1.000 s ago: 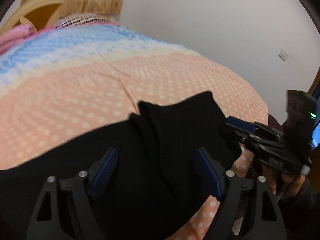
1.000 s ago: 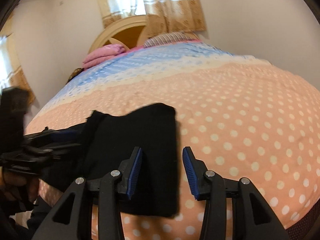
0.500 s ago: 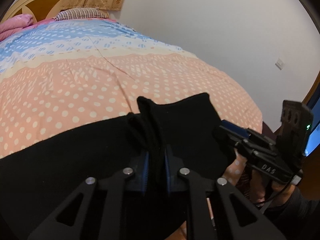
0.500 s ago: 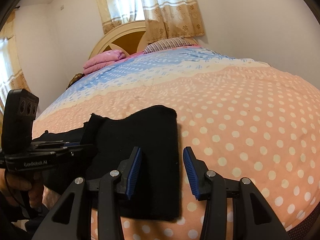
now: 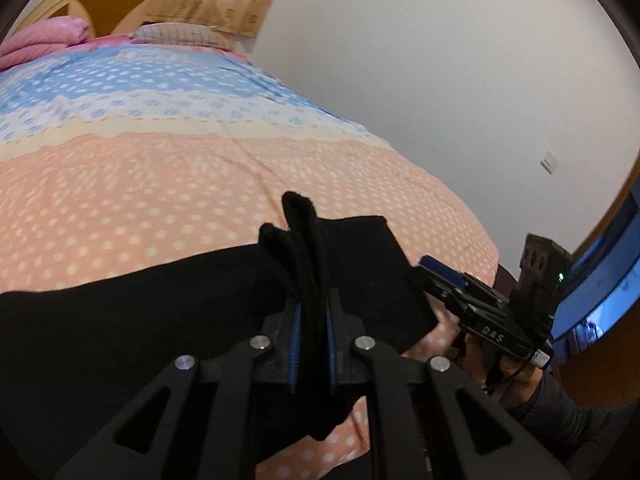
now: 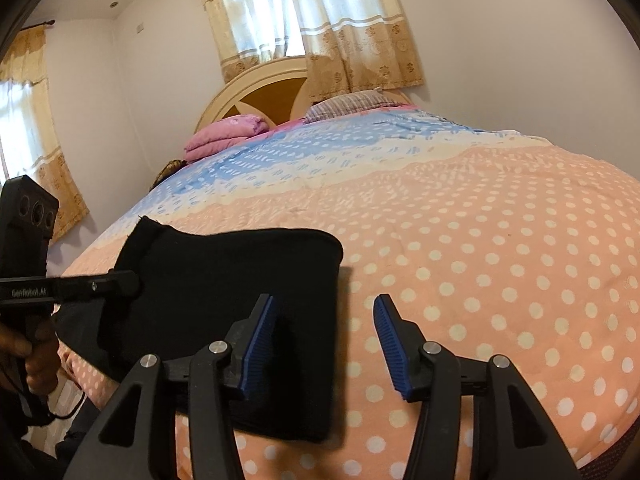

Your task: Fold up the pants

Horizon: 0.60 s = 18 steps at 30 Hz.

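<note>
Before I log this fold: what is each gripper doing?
Left gripper: shut on a bunched fold of the black pants.
Right gripper: open, jaws just widened, gripping nothing.

A wide bed fills the room, covered by a quilted spread (image 6: 500, 240) in peach with white polka dots that turns to cream and then pale blue bands toward the far end. An arched cream wooden headboard with tan panels (image 6: 264, 92) stands behind it. A folded pink blanket (image 6: 224, 136) and a checked lilac pillow (image 6: 352, 104) lie at the head. Plain white walls (image 5: 440, 80) surround the bed, one bearing a small white switch plate (image 5: 549, 161). Beige floral curtains (image 6: 316, 20) hang over a bright window, daylight glowing through, and a second curtained window (image 6: 24, 120) sits on the adjoining wall
</note>
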Each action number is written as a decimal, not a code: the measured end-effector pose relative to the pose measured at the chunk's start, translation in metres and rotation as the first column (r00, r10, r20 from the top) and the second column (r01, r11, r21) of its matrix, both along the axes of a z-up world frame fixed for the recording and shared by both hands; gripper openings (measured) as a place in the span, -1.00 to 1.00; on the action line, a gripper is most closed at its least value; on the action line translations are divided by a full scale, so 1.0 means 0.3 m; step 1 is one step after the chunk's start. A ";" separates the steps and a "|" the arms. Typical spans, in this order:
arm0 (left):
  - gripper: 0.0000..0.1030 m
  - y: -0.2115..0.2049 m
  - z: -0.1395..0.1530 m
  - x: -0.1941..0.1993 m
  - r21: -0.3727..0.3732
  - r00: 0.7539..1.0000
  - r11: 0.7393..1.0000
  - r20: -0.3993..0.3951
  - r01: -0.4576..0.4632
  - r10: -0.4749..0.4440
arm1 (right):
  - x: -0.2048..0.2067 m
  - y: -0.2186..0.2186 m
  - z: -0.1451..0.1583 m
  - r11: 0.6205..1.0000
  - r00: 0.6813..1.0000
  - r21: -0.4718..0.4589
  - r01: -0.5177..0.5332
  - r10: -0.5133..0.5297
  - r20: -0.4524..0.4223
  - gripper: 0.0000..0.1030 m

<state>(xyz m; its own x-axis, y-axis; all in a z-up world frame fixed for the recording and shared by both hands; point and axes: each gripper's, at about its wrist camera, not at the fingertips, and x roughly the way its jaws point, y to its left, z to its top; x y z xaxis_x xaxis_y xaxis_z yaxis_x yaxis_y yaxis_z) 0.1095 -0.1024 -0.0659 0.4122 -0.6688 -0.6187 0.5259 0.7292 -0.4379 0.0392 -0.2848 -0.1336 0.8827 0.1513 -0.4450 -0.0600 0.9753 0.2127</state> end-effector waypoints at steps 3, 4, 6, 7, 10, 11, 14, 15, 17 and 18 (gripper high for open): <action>-0.78 0.055 -0.016 0.016 -0.001 0.999 0.999 -0.014 -0.042 0.042 | -0.001 0.031 -0.001 0.999 0.999 -0.023 -0.035 0.035 0.006 0.03; -0.78 0.071 -0.022 0.020 0.000 0.998 0.999 -0.021 -0.052 0.052 | 0.000 0.040 -0.003 0.999 0.999 -0.030 -0.045 0.045 0.004 0.04; -0.78 0.105 -0.039 0.026 -0.001 0.997 0.997 -0.032 -0.071 0.071 | 0.005 0.059 -0.009 0.997 0.998 -0.045 -0.067 0.067 -0.006 0.05; -0.78 0.119 -0.044 0.023 0.002 0.997 0.997 -0.033 -0.076 0.076 | 0.008 0.068 -0.013 0.996 0.997 -0.055 -0.073 0.073 -0.013 0.06; -0.78 0.141 -0.062 0.016 0.032 0.995 0.995 -0.026 -0.093 0.094 | 0.012 0.086 -0.021 0.994 0.996 -0.072 -0.086 0.085 -0.025 0.07; -0.78 0.145 -0.069 0.014 0.042 0.995 0.994 -0.024 -0.096 0.097 | 0.014 0.090 -0.024 0.993 0.996 -0.076 -0.088 0.086 -0.030 0.07; -0.78 0.148 -0.091 0.012 0.067 0.994 0.992 -0.015 -0.109 0.111 | 0.020 0.095 -0.030 0.993 0.996 -0.082 -0.084 0.081 -0.040 0.09; -0.78 0.149 -0.096 0.013 0.067 0.993 0.992 -0.016 -0.112 0.113 | 0.021 0.094 -0.033 0.993 0.996 -0.083 -0.082 0.078 -0.044 0.10; -0.78 0.163 -0.103 0.010 0.083 0.991 0.988 -0.015 -0.130 0.131 | 0.024 0.094 -0.039 0.993 0.996 -0.085 -0.077 0.073 -0.054 0.11; -0.78 0.160 -0.108 0.011 0.093 0.991 0.987 -0.007 -0.133 0.134 | 0.026 0.092 -0.041 0.993 0.996 -0.086 -0.075 0.070 -0.059 0.13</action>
<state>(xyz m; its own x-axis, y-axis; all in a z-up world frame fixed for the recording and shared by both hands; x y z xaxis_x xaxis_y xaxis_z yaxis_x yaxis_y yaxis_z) 0.1128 -0.0543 -0.0982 0.4858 -0.5480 -0.6810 0.4156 0.8302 -0.3716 0.0469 -0.2571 -0.1458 0.8444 0.1721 -0.5073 -0.1217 0.9839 0.1313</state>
